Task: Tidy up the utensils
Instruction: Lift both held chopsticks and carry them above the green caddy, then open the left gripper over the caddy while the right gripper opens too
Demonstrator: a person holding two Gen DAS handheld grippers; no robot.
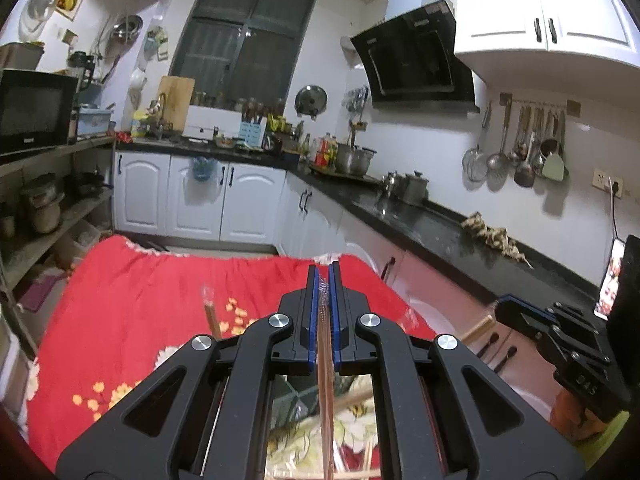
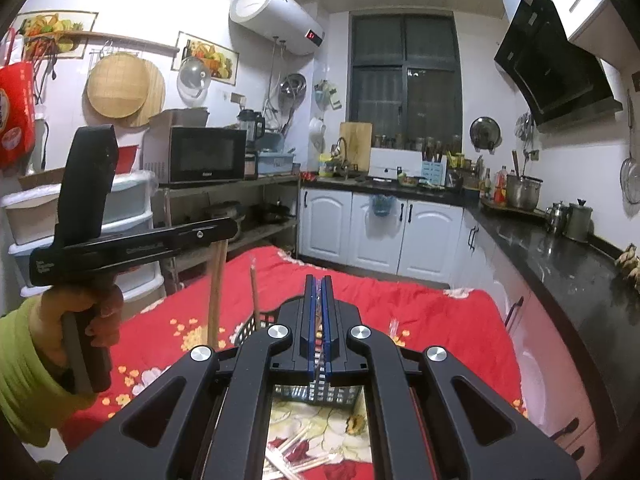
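My left gripper (image 1: 325,276) is shut on a pair of wrapped brown chopsticks (image 1: 326,384) that hang down between its blue pads. It also shows from the side in the right wrist view (image 2: 224,227), with the chopsticks (image 2: 215,292) hanging below it. My right gripper (image 2: 318,286) is shut on a thin clear-wrapped utensil; what it is cannot be told. A black slotted basket (image 2: 256,326) sits on the red flowered cloth (image 2: 432,312), with a brown stick (image 2: 254,292) standing in it. Several wrapped chopsticks (image 2: 296,454) lie on the cloth below my right gripper.
A black counter (image 1: 420,224) with pots runs along the right side. White cabinets (image 2: 380,232) stand behind the table. A shelf with a microwave (image 2: 204,154) is at the left. My right gripper and the hand holding it show at the right in the left wrist view (image 1: 560,332).
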